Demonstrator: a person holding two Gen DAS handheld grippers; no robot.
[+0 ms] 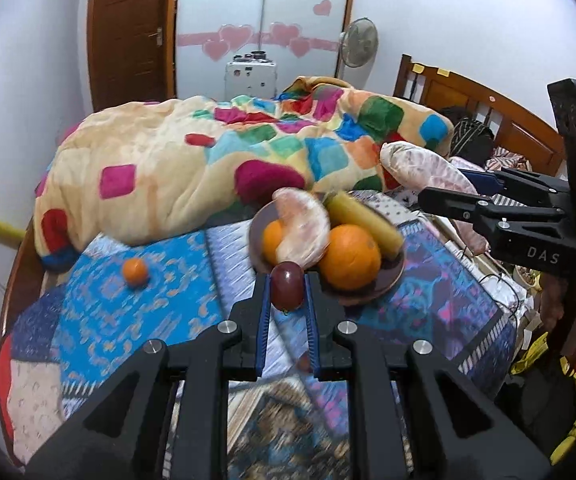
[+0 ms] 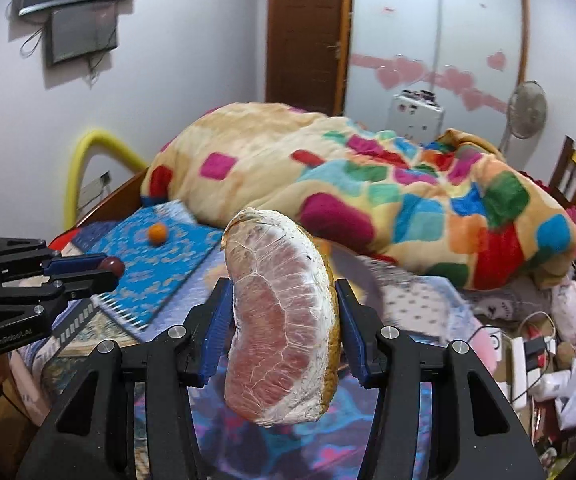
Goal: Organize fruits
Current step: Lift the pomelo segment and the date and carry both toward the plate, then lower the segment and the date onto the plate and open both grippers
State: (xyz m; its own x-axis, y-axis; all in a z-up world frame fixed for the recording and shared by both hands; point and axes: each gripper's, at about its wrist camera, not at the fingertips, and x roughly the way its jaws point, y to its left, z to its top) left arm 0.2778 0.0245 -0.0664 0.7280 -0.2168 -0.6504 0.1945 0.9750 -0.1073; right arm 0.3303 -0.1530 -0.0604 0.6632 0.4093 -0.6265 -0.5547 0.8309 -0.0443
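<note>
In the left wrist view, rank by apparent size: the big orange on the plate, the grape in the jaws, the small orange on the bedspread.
1. Big orange
2. Grape, though it sits nearest the camera, which inflates it
3. Small orange

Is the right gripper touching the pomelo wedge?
Touching. The right wrist view shows the right gripper with both blue pads pressed against the sides of the pomelo wedge, holding it up off the bed.

A cream fleece blanket carries bright multicoloured squares. The blue patterned bedsheet shows orange swirls. A pink-fleshed pomelo wedge has white membrane; a dark red grape looks glossy.
</note>
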